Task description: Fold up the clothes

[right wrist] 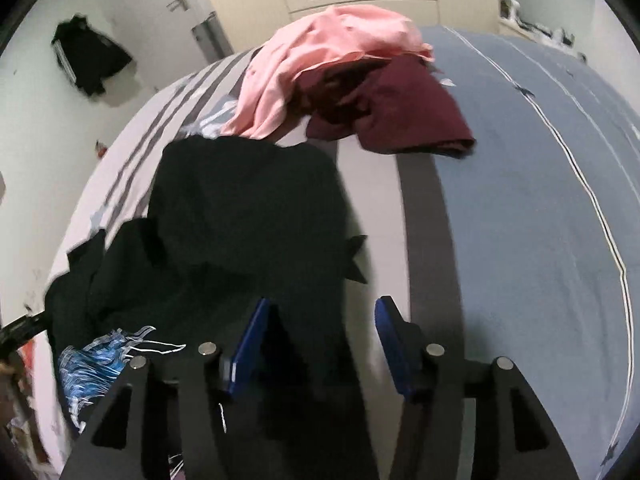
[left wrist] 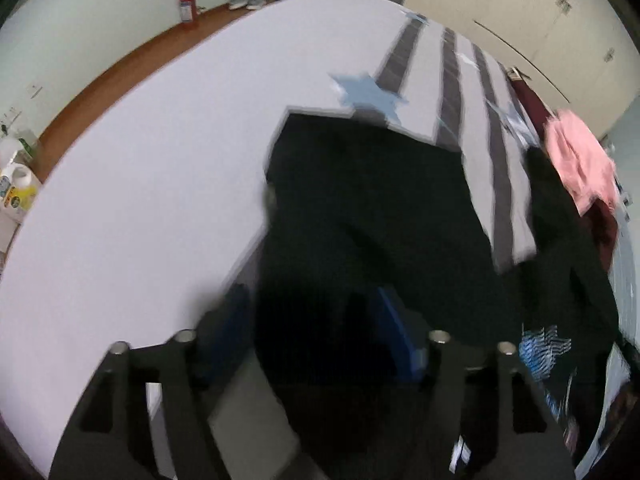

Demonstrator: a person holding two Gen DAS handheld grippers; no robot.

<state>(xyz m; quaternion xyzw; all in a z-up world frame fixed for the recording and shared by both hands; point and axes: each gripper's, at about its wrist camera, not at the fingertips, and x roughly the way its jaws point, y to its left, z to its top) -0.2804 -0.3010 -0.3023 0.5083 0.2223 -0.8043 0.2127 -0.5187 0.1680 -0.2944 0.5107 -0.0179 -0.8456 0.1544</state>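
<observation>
A black garment [left wrist: 368, 208] lies spread on the bed, blurred by motion; it also shows in the right wrist view [right wrist: 240, 216]. My left gripper [left wrist: 316, 328] is open, its blue pads [left wrist: 394, 328] straddling the near part of the black garment, which drapes between and over them. My right gripper [right wrist: 320, 332] is open, its blue pads [right wrist: 250, 340] on either side of the garment's near right edge. A pink garment [right wrist: 320, 60] and a maroon garment [right wrist: 400, 108] lie piled at the far side of the bed.
The bed sheet [left wrist: 140, 180] is pale grey with dark stripes and blue stars [left wrist: 368, 92]. A blue-and-white patterned cloth [right wrist: 100, 356] lies at the near left. A fire extinguisher [left wrist: 187, 4] stands on the floor by the wall. A dark jacket [right wrist: 88, 60] hangs on the wall.
</observation>
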